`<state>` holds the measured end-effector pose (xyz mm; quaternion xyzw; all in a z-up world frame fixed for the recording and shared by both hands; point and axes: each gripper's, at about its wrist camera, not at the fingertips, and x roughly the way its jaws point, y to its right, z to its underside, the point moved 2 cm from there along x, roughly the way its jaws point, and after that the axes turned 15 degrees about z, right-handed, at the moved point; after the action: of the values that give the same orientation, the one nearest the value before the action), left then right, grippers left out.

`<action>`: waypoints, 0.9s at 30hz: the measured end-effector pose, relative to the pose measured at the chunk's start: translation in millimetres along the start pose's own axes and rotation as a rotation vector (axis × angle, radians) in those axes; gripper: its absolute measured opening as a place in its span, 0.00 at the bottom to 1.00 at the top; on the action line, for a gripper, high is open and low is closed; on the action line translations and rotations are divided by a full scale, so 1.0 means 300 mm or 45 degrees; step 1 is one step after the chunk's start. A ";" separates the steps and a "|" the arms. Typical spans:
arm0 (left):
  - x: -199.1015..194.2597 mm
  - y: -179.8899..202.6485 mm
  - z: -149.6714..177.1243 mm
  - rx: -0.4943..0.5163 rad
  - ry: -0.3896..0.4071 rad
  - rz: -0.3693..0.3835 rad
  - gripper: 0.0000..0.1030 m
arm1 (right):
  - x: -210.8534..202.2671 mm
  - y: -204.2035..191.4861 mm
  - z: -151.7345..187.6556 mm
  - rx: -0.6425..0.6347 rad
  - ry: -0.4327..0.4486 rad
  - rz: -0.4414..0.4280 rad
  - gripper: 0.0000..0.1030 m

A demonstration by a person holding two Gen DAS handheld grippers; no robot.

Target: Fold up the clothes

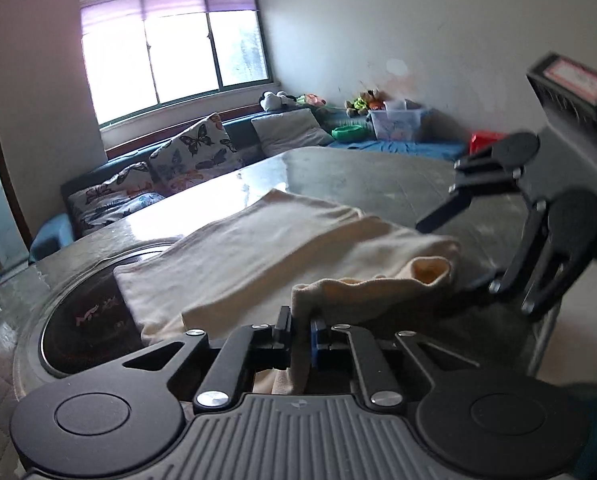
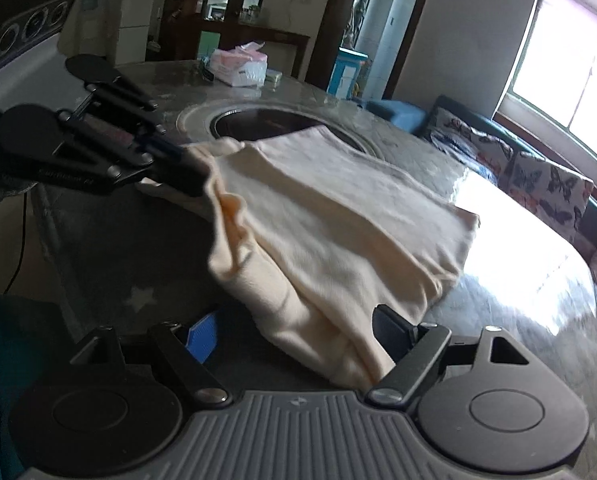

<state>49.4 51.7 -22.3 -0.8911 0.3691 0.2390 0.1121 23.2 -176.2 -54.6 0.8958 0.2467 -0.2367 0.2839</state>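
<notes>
A cream garment [image 1: 250, 252] lies partly folded on the round stone table [image 1: 358, 168]; it also shows in the right wrist view [image 2: 338, 216]. My left gripper [image 1: 300, 330] is shut on a bunched edge of the garment at its near side, and shows from the side in the right wrist view [image 2: 186, 168]. My right gripper [image 2: 298, 332] is open, its fingers [image 2: 394, 328] spread on either side of a hanging fold of the garment without pinching it. In the left wrist view it [image 1: 462, 240] hovers over the garment's right end.
A round inset hotplate [image 1: 86, 320] sits in the table under the garment's far end. A tissue pack [image 2: 238, 66] lies at the table's far edge. A sofa with butterfly cushions [image 1: 194, 152] runs beside the table under the window.
</notes>
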 end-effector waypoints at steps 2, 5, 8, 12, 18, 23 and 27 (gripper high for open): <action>0.007 -0.020 -0.006 -0.019 0.001 -0.004 0.09 | 0.020 -0.002 -0.016 0.006 0.016 -0.007 0.71; 0.015 -0.031 0.005 -0.045 -0.013 -0.003 0.11 | 0.064 0.002 -0.036 0.047 -0.008 -0.012 0.53; 0.007 -0.020 0.028 -0.032 -0.039 -0.009 0.17 | 0.099 0.019 -0.048 0.112 -0.040 -0.036 0.33; -0.020 0.001 0.065 0.008 -0.070 -0.025 0.32 | 0.105 0.064 -0.061 0.206 -0.060 -0.081 0.17; -0.037 0.023 0.120 0.122 -0.123 -0.069 0.40 | 0.102 0.075 -0.077 0.229 -0.048 -0.077 0.14; -0.044 0.023 0.129 0.141 -0.116 -0.084 0.14 | 0.094 0.064 -0.071 0.237 -0.042 -0.061 0.13; -0.060 0.020 0.111 0.109 -0.064 -0.065 0.05 | 0.073 0.064 -0.066 0.256 -0.014 -0.051 0.11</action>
<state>22.7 70.9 -41.8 -0.8883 0.3533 0.2422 0.1655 56.7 -170.7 -45.0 0.9134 0.2380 -0.2708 0.1893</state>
